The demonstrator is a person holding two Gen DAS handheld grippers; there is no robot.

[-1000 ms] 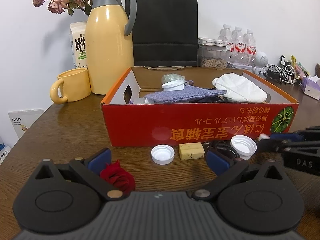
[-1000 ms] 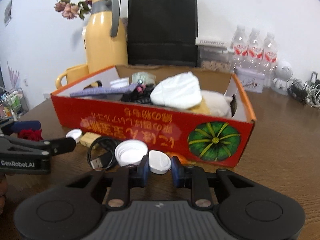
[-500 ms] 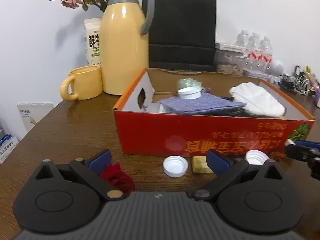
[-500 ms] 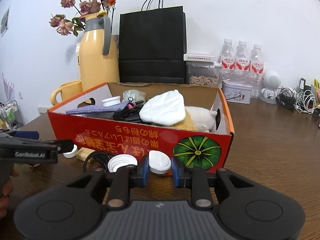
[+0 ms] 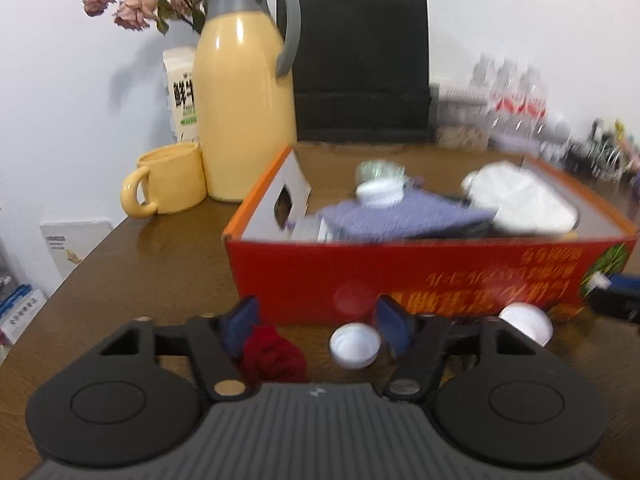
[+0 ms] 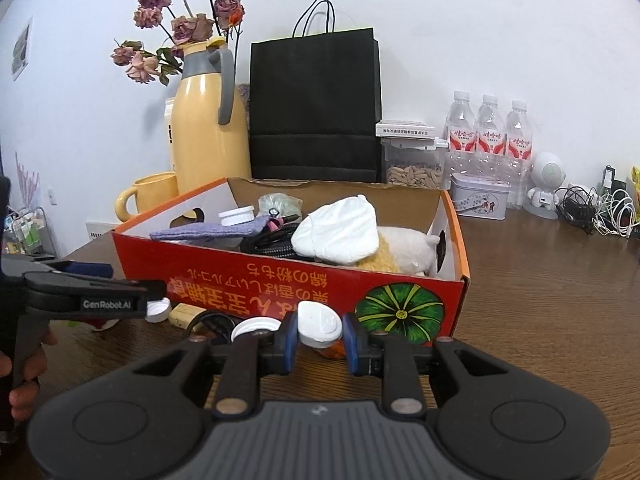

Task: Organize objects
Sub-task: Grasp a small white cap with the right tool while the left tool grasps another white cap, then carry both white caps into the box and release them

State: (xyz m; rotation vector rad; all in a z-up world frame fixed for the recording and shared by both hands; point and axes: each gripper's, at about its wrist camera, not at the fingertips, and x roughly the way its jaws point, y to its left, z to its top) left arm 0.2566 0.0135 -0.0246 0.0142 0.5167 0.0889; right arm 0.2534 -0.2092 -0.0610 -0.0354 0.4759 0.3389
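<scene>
A red cardboard box [image 5: 420, 276] [image 6: 280, 280] holds a purple cloth [image 5: 400, 220], a white jar [image 6: 237, 214], black cables and a white cloth [image 6: 340, 236]. My right gripper [image 6: 320, 330] is shut on a white lid [image 6: 320, 322] and holds it in front of the box. My left gripper [image 5: 316, 320] is open, with a red fabric rose [image 5: 274, 354] against its left finger and a white cap [image 5: 354, 346] between the fingers. Another white lid [image 6: 254, 326], a yellow block [image 6: 186, 314] and a black cable [image 6: 212, 322] lie by the box front.
A yellow thermos [image 5: 244, 116] and yellow mug [image 5: 168, 180] stand left of the box. A black paper bag [image 6: 316, 104], water bottles [image 6: 492, 140], a tin [image 6: 480, 196] and tangled cables [image 6: 600, 208] line the back of the wooden table [image 6: 540, 280].
My right gripper has lifted the white lid up off the table. My left gripper has swung left and moved closer to the box, still open around the rose.
</scene>
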